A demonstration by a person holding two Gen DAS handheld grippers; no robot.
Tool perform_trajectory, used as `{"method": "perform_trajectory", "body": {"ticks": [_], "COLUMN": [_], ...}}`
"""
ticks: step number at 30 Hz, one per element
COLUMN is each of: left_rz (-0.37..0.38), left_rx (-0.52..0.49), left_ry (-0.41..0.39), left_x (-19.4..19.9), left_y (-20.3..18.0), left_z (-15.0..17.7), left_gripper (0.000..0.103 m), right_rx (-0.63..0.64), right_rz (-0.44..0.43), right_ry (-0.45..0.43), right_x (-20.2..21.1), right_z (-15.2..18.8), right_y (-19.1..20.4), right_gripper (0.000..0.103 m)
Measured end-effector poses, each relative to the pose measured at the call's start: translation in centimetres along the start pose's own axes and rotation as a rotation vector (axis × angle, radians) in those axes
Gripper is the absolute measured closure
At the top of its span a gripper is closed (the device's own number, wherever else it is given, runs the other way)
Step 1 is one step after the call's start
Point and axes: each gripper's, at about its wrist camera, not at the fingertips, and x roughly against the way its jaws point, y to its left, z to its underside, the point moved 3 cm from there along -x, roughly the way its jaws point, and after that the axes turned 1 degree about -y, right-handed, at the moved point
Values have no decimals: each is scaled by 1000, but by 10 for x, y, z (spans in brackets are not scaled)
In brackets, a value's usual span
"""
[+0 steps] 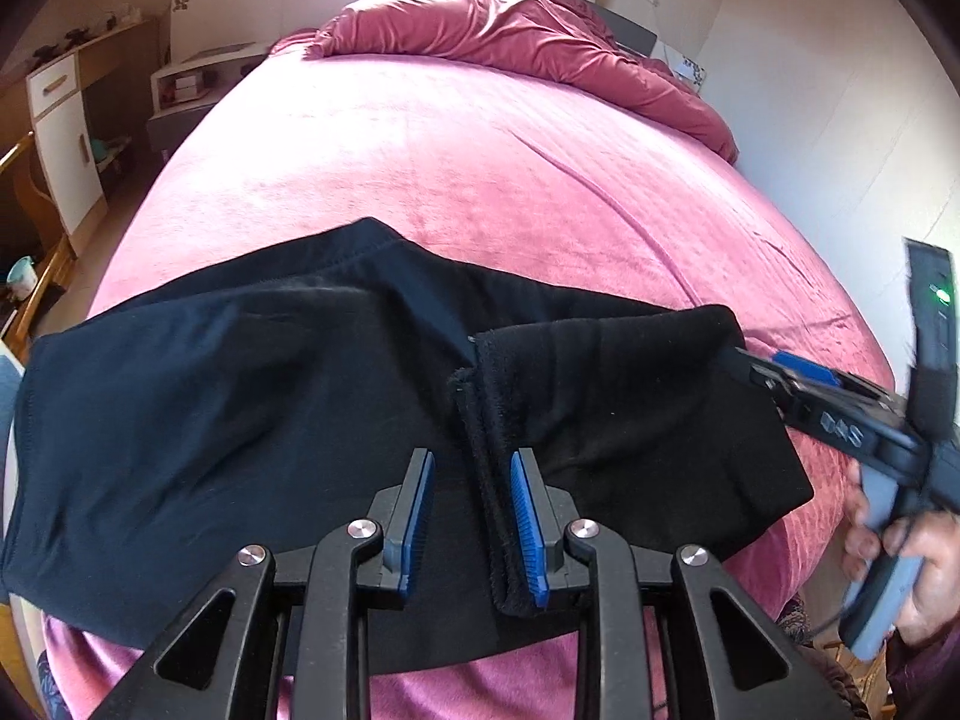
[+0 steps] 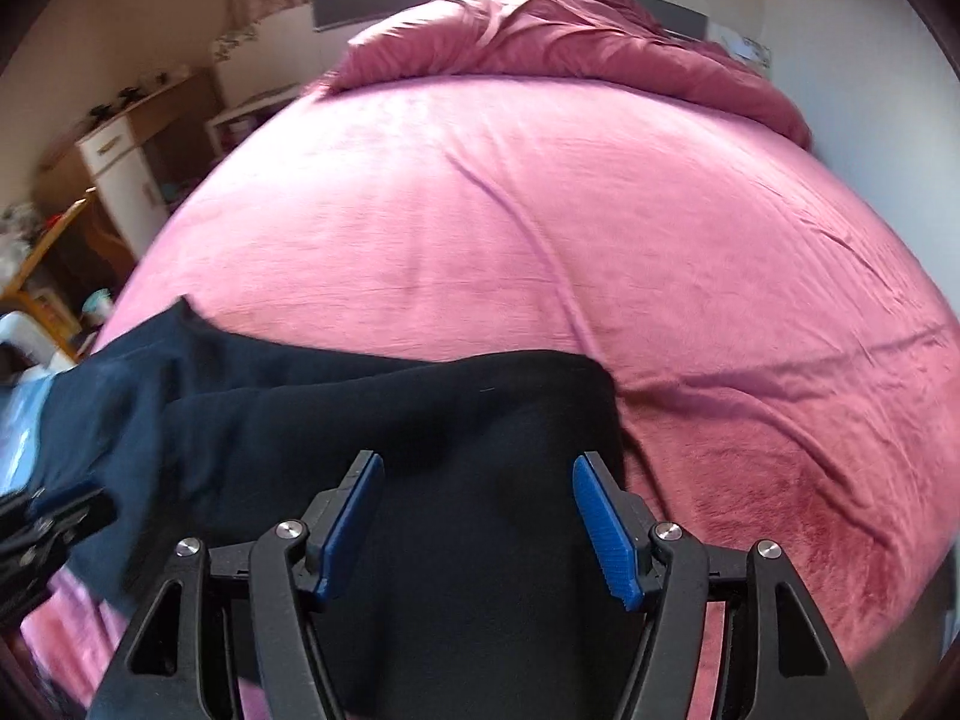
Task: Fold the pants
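Observation:
Black pants (image 1: 252, 420) lie across the near edge of a pink bed (image 1: 480, 168), with the right part folded back so the fleecy inside shows. My left gripper (image 1: 471, 462) is open just above the pants, its right pad beside a fleecy hem edge (image 1: 486, 480). My right gripper (image 2: 477, 468) is open wide over the folded black cloth (image 2: 480, 420). In the left wrist view the right gripper (image 1: 756, 369) reaches in from the right, its tip at the folded flap's corner.
A crumpled pink duvet (image 1: 510, 30) is heaped at the head of the bed. A white and wood desk (image 1: 60, 120) and a chair stand left of the bed. A wall runs along the bed's right side.

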Motion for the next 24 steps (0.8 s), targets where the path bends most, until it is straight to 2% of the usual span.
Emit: {"method": "perform_trajectory", "body": {"ticks": [8, 11, 16, 18, 20, 22, 23, 24], "left_rz": [-16, -8, -3, -18, -27, -39, -45, -54], "left_rx": [54, 86, 187, 214, 235, 259, 265, 274], "left_ry": [-2, 12, 29, 22, 20, 15, 11, 6], "left_x": [18, 11, 9, 14, 19, 23, 25, 28], "left_y": [26, 32, 59, 72, 83, 94, 98, 103], "left_z": [3, 6, 8, 9, 10, 10, 10, 10], "left_gripper": [76, 76, 76, 76, 76, 76, 76, 76], "right_rx": [227, 292, 363, 382, 404, 447, 439, 420], "right_rz": [-173, -221, -251, -237, -217, -165, -161, -166], "right_ry": [46, 74, 115, 136, 154, 139, 132, 126], "right_x": [29, 29, 10, 0, -14, -24, -25, -24], "right_z": [40, 55, 70, 74, 78, 80, 78, 75], "right_y": [65, 89, 114, 122, 127, 132, 132, 132], "right_gripper": [37, 37, 37, 37, 46, 67, 72, 83]}}
